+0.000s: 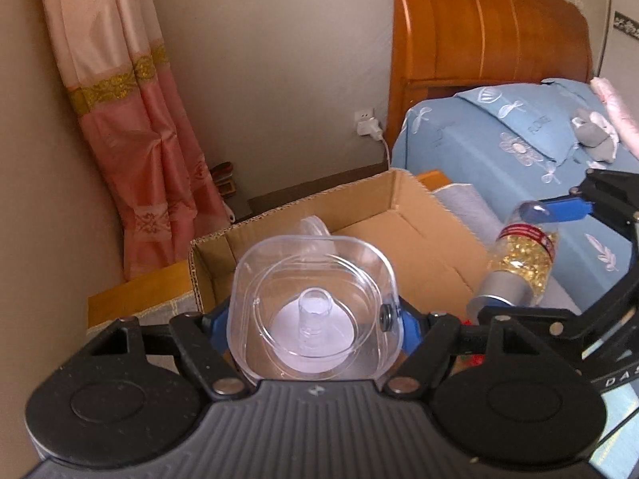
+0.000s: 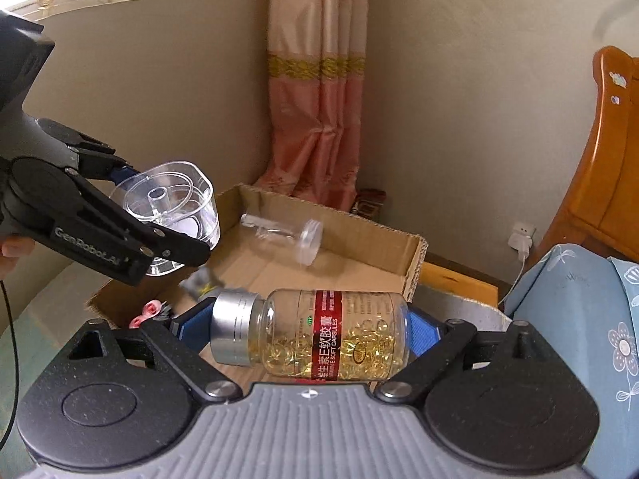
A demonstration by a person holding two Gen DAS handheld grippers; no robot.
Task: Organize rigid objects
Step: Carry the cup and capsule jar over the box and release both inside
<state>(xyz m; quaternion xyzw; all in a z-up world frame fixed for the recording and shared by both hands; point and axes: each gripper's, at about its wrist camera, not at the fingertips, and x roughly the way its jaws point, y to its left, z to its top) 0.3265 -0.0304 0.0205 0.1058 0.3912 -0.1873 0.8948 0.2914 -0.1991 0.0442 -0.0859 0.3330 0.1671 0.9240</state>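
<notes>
Both loads airborne above the cardboard box (image 2: 415,255), heading for a drop inside. Left tongs (image 1: 313,321) roughly half open, pads pinching a clear plastic tub (image 1: 313,311) by opposite walls, held over the box's near-left edge. Right tongs (image 2: 307,333) spread wide, pads clamped endwise on the capsule bottle (image 2: 315,335): one on the silver cap, one on the base, bottle lying sideways above the box's near rim. Clear funnel-like piece (image 2: 283,235) already lying on the box floor near the far wall; small pink item (image 2: 149,311) at the near-left corner, identity unclear. To do well: carry each load past the rim, lower close to the floor before release, aim for bare cardboard right of the funnel piece, release one at a time to avoid a clash. End-on grip on the bottle likely slippery; keep level.
</notes>
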